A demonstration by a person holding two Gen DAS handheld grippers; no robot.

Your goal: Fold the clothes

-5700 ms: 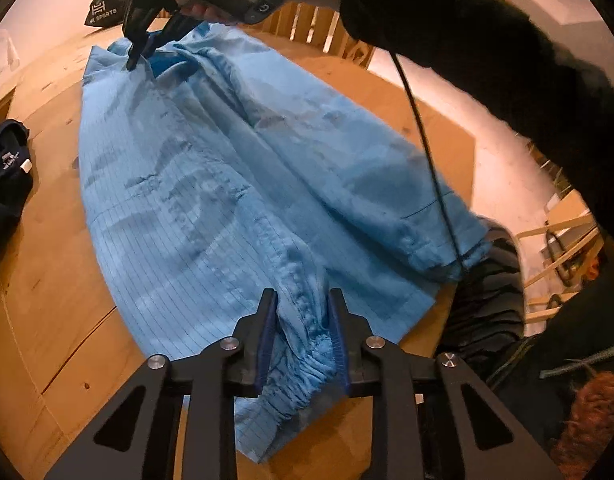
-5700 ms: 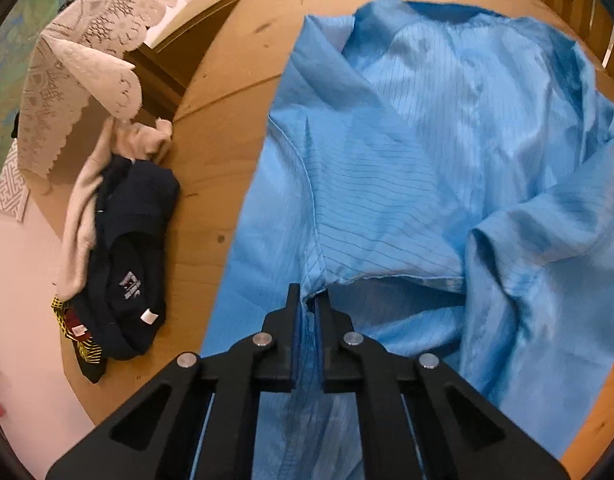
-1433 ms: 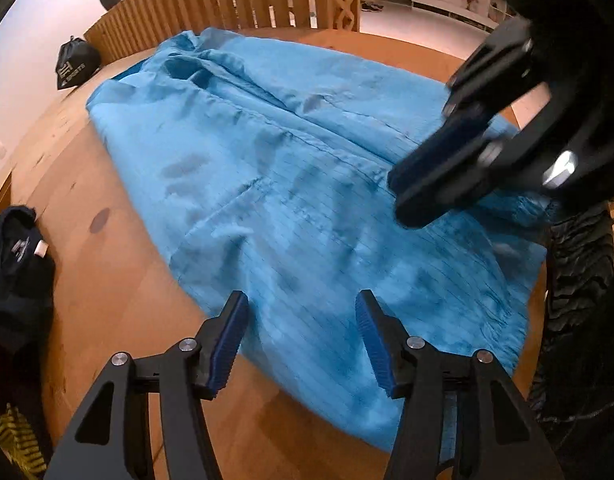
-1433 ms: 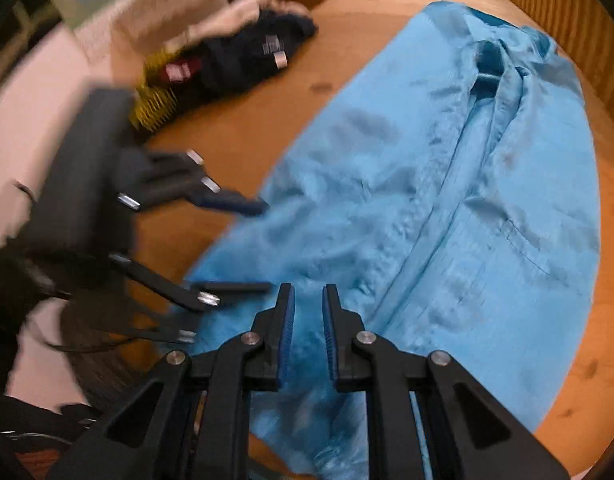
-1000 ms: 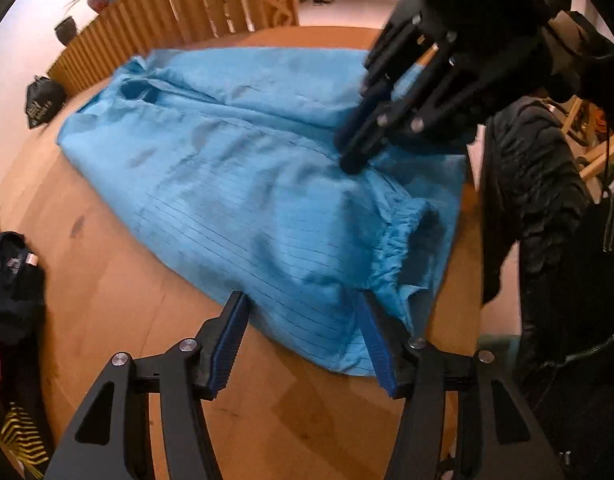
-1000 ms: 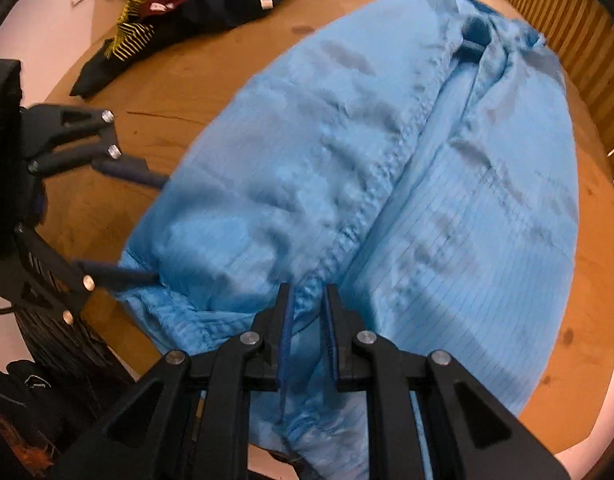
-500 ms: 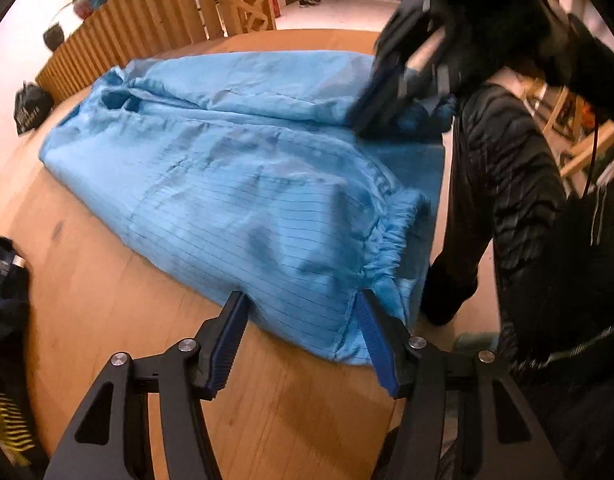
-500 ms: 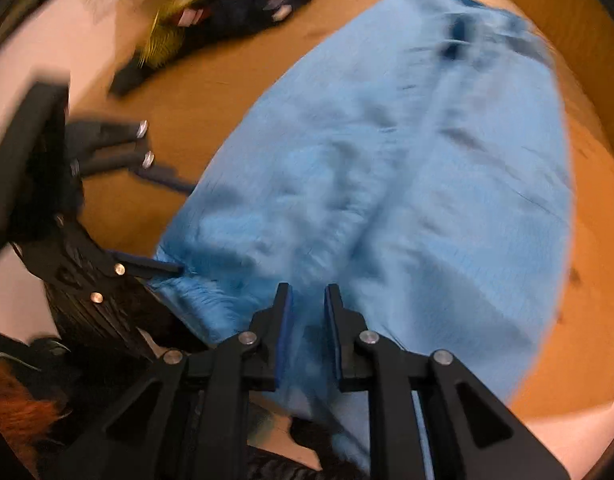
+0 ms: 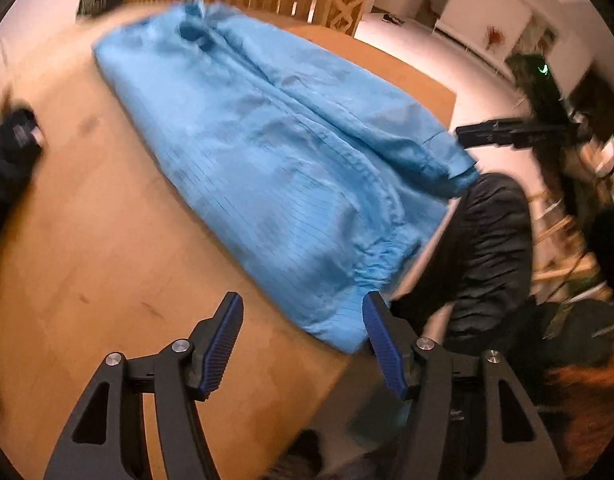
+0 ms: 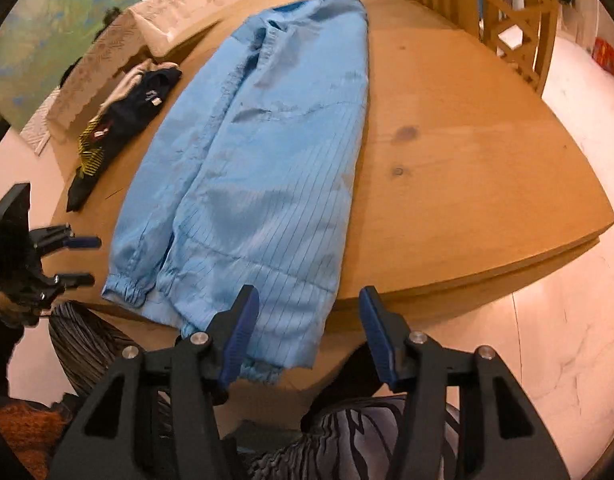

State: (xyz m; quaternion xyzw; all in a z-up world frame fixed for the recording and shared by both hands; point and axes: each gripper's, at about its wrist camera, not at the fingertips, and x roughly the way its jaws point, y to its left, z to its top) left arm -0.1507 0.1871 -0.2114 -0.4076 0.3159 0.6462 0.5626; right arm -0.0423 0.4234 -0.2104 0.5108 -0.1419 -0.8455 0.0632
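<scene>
The blue jacket [image 10: 263,152] is lying long and narrow on the tabletop [image 10: 467,168], sleeves tucked in, ready for folding. Both grippers, left gripper [image 9: 303,344] and right gripper [image 10: 307,334], are hanging with fingers spread wide, gripping nothing.

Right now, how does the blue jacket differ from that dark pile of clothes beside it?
The blue jacket lies spread flat and long, sleeves folded in, its hem hanging over the table edge; the dark pile is bunched in a heap. The jacket is one pale blue colour; the pile mixes navy, yellow and cream. Both rest on the table, untouched by either gripper.
</scene>
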